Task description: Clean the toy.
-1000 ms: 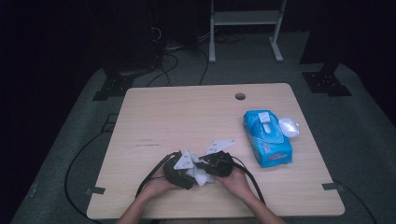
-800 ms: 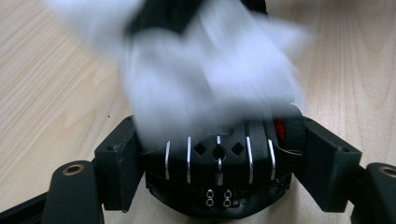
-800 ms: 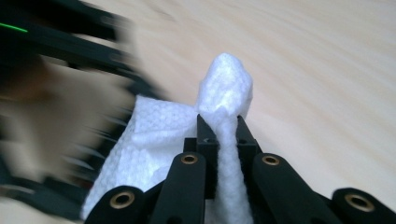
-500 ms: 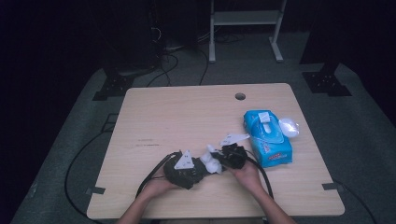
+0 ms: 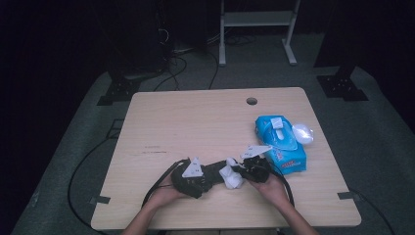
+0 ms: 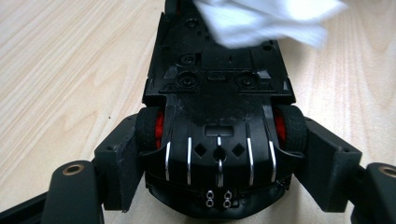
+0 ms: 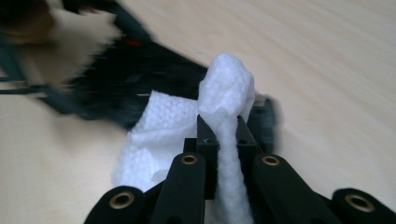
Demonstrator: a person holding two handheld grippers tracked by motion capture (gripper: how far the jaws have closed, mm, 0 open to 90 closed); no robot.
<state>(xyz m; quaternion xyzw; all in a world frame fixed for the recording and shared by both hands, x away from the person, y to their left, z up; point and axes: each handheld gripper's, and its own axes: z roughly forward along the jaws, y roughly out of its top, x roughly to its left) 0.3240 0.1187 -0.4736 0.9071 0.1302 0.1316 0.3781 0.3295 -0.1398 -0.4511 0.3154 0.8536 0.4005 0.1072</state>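
High view: we see the bench (image 5: 195, 127) mostly bare across its upper and left parts, so open room there. Blue wipes pack (image 5: 280, 143) sits at right, near the right edge, with a white wad (image 5: 302, 132) touching its far side. Cable hole (image 5: 251, 101) near the top edge. All the action is low centre, close to the near edge. Left hand (image 5: 164, 195) and right hand (image 5: 272, 188) come up from the bottom, forearms angled inward. Left gripper (image 5: 208, 174) points right, right gripper (image 5: 238, 172) points left, tips nearly meeting over a white wipe (image 5: 231, 177).

Left gripper view: jaws stand wide and clamp an upturned black toy car (image 6: 218, 121) by its rear wheels, red hubs showing. We see the underside facing up, the car running away toward the top of the frame. The wipe (image 6: 266, 21) lies on the far end of the chassis, upper right. Bare bench on both sides.

Right gripper view: jaws pinched nearly together on a bunched strip of the wipe (image 7: 226, 100), its tuft standing above the tips. The car (image 7: 140, 81) is blurred, upper left. Open bench on the right.
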